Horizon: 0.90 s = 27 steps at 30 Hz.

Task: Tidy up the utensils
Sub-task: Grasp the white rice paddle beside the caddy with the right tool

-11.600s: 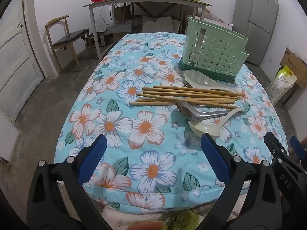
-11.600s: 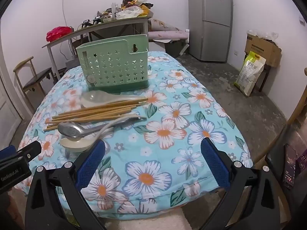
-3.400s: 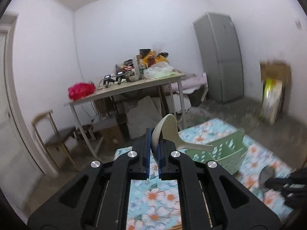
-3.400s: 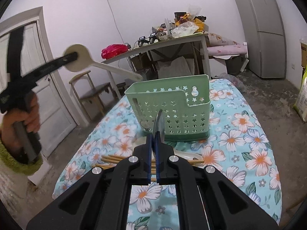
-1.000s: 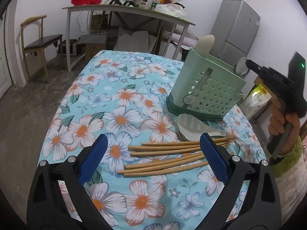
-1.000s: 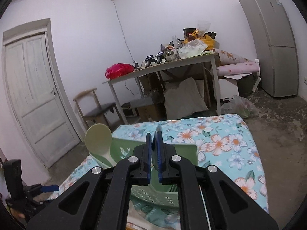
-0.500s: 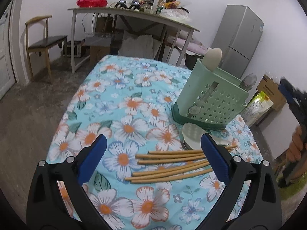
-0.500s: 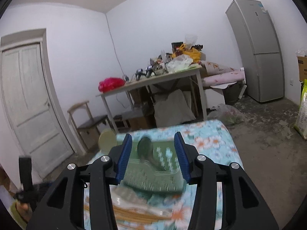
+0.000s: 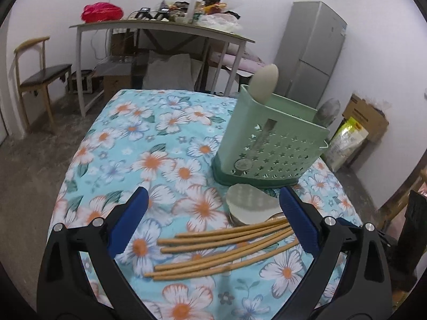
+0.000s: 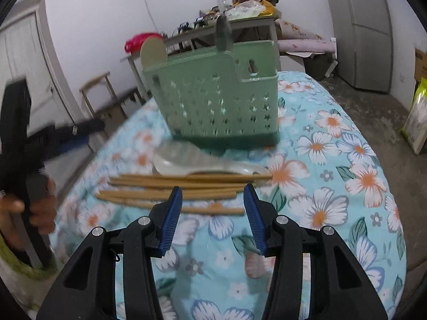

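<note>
Since a second ago the right hand-held gripper (image 10: 213, 202) has let go of the metal spoon (image 10: 223, 35), which now stands bowl-up in the pale green perforated plastic utensil caddy (image 10: 213, 98), and its jaws have just been opening, with nothing between them as it drops toward the loose pile. The cream plastic spoon (image 9: 265, 86) also stands in the caddy, at the opposite end. The left hand-held gripper (image 9: 212, 220) is wide open and empty, hovering over the near part of the floral blue cloth on the tabletop (image 9: 128, 144). Left to sort are the bundle of light wooden chopsticks (image 10: 176, 189), lying side by side across the cloth, and the translucent white plastic rice paddle (image 10: 192, 160), which lies between the chopsticks and the caddy's base, its handle tucked against the topmost stick. In the right wrist view the chopsticks sit at about 12 o'clock from the gripper, just ahead of its fingertips, and the caddy farther off on the same line. The next pick looks to be the chopsticks. To do it well, come down across their length near the middle, so the jaws span several sticks at once, and close slowly, since round sticks on soft cloth are likely to roll or fan apart. Lift level, tip the bundle upright over a free compartment, and keep clear of the paddle's handle.
</note>
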### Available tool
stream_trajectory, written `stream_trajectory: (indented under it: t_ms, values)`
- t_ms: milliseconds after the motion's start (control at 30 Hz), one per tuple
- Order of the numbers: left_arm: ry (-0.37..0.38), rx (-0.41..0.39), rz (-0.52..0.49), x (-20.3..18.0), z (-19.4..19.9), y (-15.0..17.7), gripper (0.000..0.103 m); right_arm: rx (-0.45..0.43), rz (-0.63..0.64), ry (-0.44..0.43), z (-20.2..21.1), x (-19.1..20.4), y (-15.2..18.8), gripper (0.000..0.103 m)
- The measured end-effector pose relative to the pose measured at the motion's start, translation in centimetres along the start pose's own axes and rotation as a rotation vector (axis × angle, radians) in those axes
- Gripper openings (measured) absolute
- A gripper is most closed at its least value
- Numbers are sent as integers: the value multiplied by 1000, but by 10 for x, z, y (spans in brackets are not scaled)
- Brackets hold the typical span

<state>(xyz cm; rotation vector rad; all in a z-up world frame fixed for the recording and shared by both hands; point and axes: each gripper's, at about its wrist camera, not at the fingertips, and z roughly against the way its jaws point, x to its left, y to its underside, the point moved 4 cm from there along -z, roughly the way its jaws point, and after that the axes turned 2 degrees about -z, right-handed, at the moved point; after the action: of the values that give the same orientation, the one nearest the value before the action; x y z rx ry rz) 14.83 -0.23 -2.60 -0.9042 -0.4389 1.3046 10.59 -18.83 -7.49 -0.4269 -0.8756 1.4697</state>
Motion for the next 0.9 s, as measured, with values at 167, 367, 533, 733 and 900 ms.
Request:
stream_trajectory:
  t_ms: [167,367,533,733,900]
  values:
    - [-18,25,-2,-2,-11,3,95,-10,27,11,-2,7,-1,47]
    - [-150,78,23,19,-23,16,94,-39,122,-45,-11,28,-23,47]
    - [-198,89,62,40,-20,24,77,26,173,-111,-48,56,-34,47]
    - [-202,86,103,60,-14,29,61,95,230,-121,-86,82,-35,40]
    - [-174,93,141,68,-16,34,52,130,231,-70,-110,94,-38,39]
